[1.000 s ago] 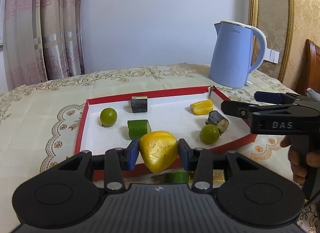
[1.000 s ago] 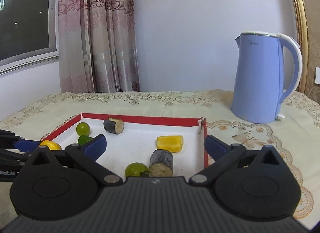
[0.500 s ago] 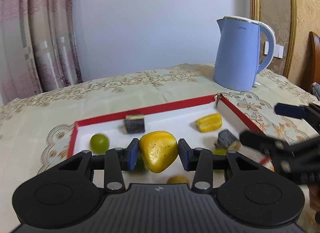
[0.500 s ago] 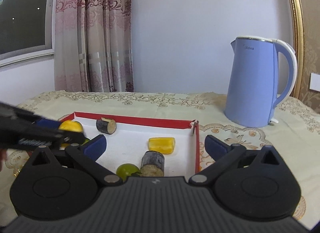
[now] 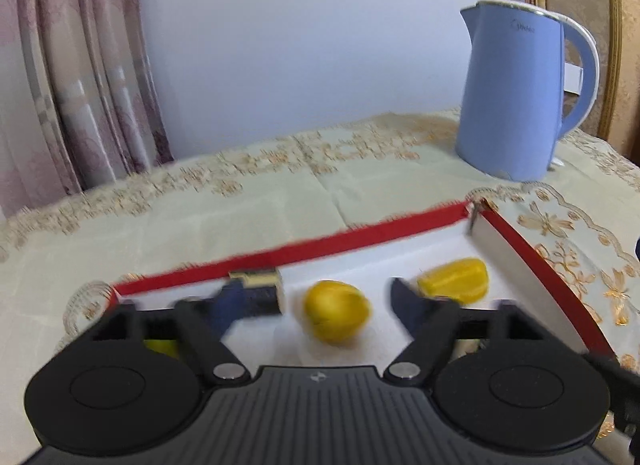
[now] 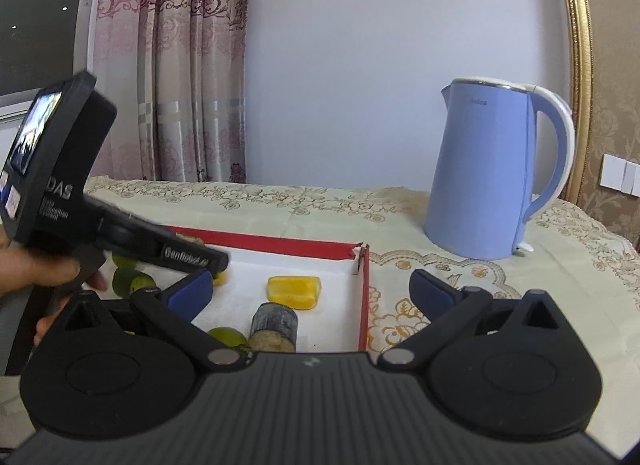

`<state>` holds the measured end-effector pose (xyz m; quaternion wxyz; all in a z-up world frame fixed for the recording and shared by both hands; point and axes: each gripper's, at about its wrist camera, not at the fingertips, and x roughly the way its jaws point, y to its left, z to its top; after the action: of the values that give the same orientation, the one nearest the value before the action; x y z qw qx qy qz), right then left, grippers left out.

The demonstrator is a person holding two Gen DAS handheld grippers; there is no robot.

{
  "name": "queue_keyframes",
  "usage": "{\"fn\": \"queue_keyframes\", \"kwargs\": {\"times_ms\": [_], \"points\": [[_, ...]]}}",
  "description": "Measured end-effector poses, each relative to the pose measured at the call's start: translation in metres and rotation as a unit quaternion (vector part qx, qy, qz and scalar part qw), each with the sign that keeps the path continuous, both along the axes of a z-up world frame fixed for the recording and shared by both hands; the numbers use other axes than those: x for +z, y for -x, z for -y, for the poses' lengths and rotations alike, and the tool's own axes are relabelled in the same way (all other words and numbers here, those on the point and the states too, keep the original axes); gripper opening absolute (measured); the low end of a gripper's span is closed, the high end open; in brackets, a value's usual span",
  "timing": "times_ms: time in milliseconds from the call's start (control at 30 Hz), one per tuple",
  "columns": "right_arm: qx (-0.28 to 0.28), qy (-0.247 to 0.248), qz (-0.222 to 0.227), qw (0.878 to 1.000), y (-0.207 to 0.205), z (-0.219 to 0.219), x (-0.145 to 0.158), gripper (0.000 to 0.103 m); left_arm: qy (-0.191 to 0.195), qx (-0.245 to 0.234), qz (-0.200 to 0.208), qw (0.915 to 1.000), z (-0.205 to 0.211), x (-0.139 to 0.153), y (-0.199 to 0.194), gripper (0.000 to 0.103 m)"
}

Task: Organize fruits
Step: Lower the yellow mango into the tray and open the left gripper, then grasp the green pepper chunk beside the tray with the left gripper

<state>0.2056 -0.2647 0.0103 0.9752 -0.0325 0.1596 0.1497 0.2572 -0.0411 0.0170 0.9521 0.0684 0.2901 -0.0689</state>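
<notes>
Yellow rounded fruit (image 5: 336, 315) lies between my left claw (image 5: 316, 303), its jaws opening clear; my right claw (image 6: 310, 291) gapes empty.

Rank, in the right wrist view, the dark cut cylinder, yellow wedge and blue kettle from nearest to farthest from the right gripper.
1. Dark cut cylinder: in the tray, just ahead of the right gripper.
2. Yellow wedge: directly behind it.
3. Blue kettle: outside the tray, far right.
</notes>
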Motion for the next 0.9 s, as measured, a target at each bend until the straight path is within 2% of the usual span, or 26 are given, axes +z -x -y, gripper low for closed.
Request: {"fn": "queue_keyframes", "kwargs": {"times_ms": [133, 233, 300, 433, 567, 667, 800, 900], "points": [[0.019, -0.001, -0.007, 1.000, 0.000, -0.001, -0.002, 0.103, -0.033, 0.018, 0.025, 0.9990, -0.004, 0.010, 0.010, 0.087], [0.031, -0.019, -0.024, 0.999, -0.003, 0.002, -0.003, 0.103, -0.042, 0.030, 0.027, 0.9983, -0.017, 0.016, 0.035, 0.087], [0.042, -0.033, -0.027, 0.998, -0.002, 0.004, -0.004, 0.103, -0.044, 0.037, 0.028, 0.9980, -0.029, 0.016, 0.061, 0.089], [0.032, -0.037, 0.001, 0.999, 0.004, 0.002, -0.002, 0.103, -0.034, 0.040, 0.049, 0.9974, -0.049, 0.013, 0.121, 0.103], [0.018, -0.034, 0.001, 0.999, 0.002, 0.000, -0.005, 0.103, -0.034, 0.028, 0.073, 0.9964, -0.052, 0.007, 0.167, 0.103], [0.014, -0.028, -0.002, 1.000, -0.001, -0.001, -0.007, 0.103, -0.045, -0.003, 0.066, 0.9968, -0.043, 0.000, 0.175, 0.103], [0.014, -0.030, 0.001, 0.999, 0.000, 0.001, -0.007, 0.103, -0.083, -0.021, 0.052, 0.9950, -0.026, -0.015, 0.168, 0.103], [0.013, -0.030, 0.000, 0.999, 0.000, 0.002, -0.007, 0.103, -0.073, -0.041, 0.036, 0.9958, -0.020, -0.021, 0.164, 0.103]]}}
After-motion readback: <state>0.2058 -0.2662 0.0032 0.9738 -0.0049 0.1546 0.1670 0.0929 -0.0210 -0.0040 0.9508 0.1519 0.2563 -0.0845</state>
